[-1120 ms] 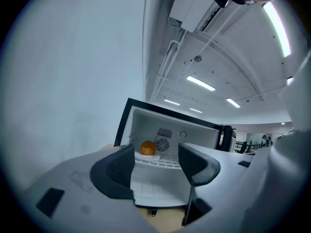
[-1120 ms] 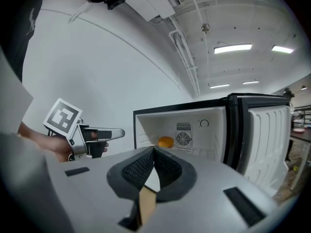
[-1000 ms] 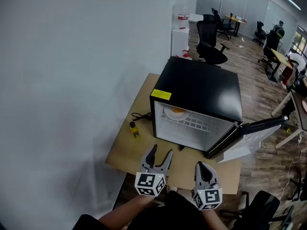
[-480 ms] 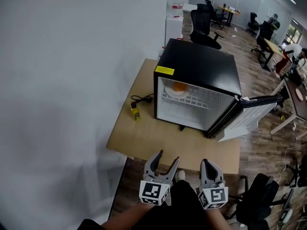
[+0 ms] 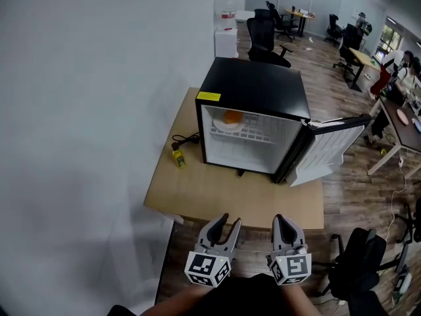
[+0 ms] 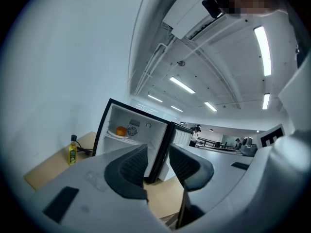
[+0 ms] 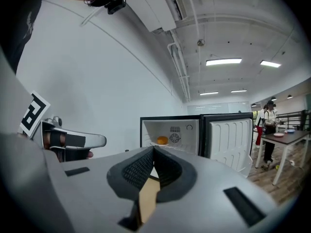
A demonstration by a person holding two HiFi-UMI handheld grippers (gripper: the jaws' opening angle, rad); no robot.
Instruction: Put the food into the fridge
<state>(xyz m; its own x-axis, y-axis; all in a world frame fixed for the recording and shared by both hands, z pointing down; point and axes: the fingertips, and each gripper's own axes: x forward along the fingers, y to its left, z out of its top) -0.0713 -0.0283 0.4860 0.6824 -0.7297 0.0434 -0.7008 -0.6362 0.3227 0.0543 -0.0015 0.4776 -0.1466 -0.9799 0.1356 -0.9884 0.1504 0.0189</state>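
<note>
The black mini fridge (image 5: 253, 91) stands on the wooden table (image 5: 217, 193) with its door (image 5: 329, 149) swung open to the right. On its upper shelf an orange (image 5: 231, 116) lies on a white plate. Both grippers hang side by side at the table's near edge, well short of the fridge and pointing at it. My left gripper (image 5: 228, 222) is open with nothing between its jaws, which have just been closing. My right gripper (image 5: 283, 220) is shut and empty. The left gripper view shows the orange (image 6: 121, 130) beyond my left gripper (image 6: 158, 152). My right gripper (image 7: 153, 152) also faces the orange (image 7: 162, 140).
A small yellow bottle (image 5: 177, 158) and a black power cord stand on the table left of the fridge. A white wall runs along the left. Office chairs (image 5: 266, 38) and desks (image 5: 404, 120) fill the wooden floor behind and to the right, with people at the far right.
Both grippers have drawn back from the fridge toward the table's near edge, and the whole view has backed away. The left jaws stand narrower than before.
</note>
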